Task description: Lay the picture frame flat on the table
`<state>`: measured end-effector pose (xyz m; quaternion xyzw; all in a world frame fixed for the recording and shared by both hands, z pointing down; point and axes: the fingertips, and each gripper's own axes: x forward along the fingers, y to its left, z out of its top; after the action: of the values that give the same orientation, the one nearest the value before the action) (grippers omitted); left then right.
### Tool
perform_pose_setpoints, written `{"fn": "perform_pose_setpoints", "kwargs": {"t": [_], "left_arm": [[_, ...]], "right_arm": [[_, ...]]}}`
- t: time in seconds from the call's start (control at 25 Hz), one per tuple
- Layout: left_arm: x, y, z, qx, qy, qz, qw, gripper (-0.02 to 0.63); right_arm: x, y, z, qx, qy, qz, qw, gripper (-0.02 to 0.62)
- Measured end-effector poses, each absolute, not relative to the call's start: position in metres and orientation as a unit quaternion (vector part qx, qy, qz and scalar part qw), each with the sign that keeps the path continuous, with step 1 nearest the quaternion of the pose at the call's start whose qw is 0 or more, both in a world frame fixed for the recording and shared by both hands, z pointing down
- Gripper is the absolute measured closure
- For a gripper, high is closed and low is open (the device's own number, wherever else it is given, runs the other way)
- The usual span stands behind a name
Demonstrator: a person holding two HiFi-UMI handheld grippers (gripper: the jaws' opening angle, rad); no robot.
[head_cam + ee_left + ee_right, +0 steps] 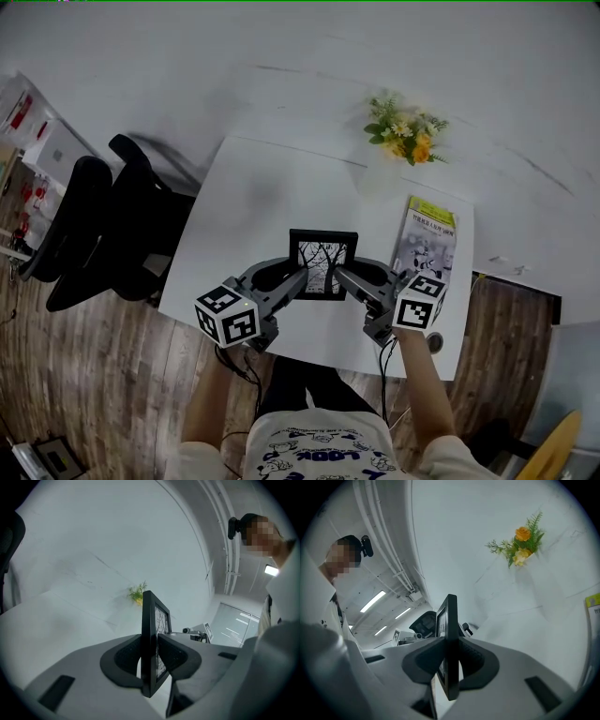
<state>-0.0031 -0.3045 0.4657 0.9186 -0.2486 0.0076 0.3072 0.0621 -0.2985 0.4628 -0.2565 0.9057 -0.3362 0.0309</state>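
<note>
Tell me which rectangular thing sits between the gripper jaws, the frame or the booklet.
The black picture frame, between the left gripper and right gripper; the yellow-topped booklet lies apart, untouched.

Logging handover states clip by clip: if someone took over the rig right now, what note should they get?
Left tool: shut on the left edge of the picture frame.
Right tool: shut on its right edge.
Frame: held between both tools, roughly level, picture side up, over the near middle of the white table. Whether it touches the table cannot be told.
Done: the frame is about flat.
Left: set it fully down, open both tools, draw them back.
</note>
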Motion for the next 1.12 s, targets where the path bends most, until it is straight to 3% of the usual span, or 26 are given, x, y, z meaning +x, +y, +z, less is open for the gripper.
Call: {"fn": "perform_pose_setpoints", "kwargs": {"t": [1.12], "left_arm": [[-0.023, -0.298, 0.543, 0.881, -0.294, 0.054, 0.367, 0.477]], "right_arm": [[0.053, -0.292, 0.539, -0.270, 0.861, -0.431, 0.036, 0.505]]}}
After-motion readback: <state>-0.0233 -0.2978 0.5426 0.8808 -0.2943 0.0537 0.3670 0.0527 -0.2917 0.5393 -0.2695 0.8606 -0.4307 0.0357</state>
